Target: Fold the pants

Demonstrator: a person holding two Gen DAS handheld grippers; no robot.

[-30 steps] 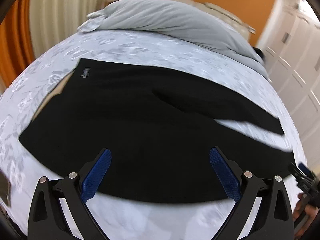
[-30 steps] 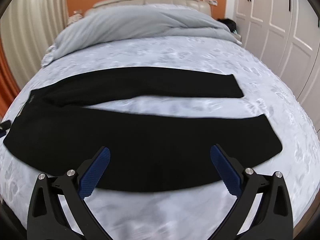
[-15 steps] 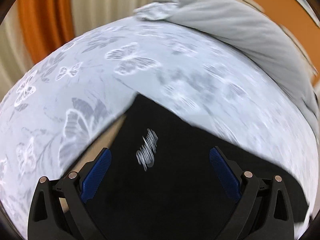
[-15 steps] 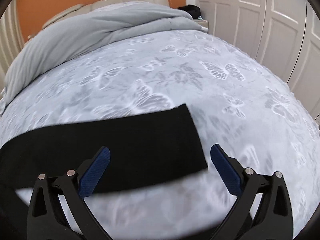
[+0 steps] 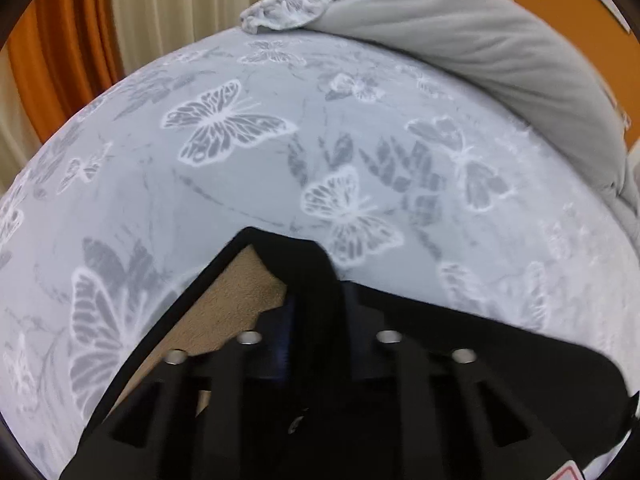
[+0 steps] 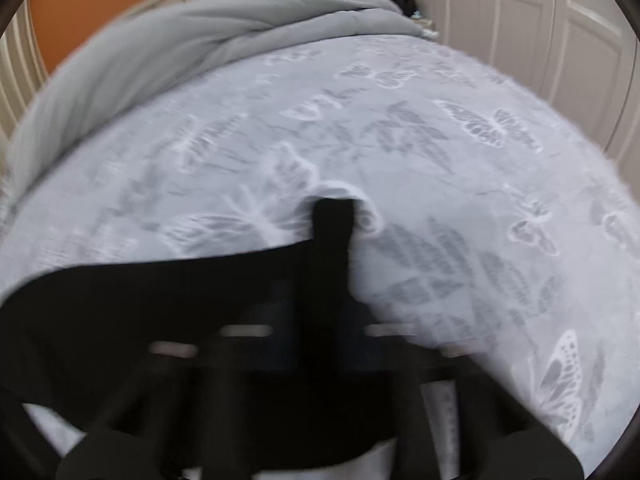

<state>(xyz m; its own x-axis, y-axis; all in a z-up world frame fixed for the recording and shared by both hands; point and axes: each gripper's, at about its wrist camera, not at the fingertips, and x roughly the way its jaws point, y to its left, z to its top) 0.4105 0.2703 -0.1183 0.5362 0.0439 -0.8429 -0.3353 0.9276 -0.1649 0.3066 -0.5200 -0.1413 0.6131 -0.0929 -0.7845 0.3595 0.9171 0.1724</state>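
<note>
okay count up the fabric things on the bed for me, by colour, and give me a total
Black: 1, the pants, pinched by the left gripper and the right gripper.
Plain grey: 1, the duvet bunched at the head of the bed.
Pale blue-grey with butterflies: 2, the sheet and a crumpled piece beside the duvet.
Total: 4.

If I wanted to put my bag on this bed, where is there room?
Bare butterfly bedspread lies between the black pants and the rolled grey duvet at the headboard end, and right of the pant leg toward the white closet doors. The near edge is crowded: both grippers clamp the pants there.
</note>
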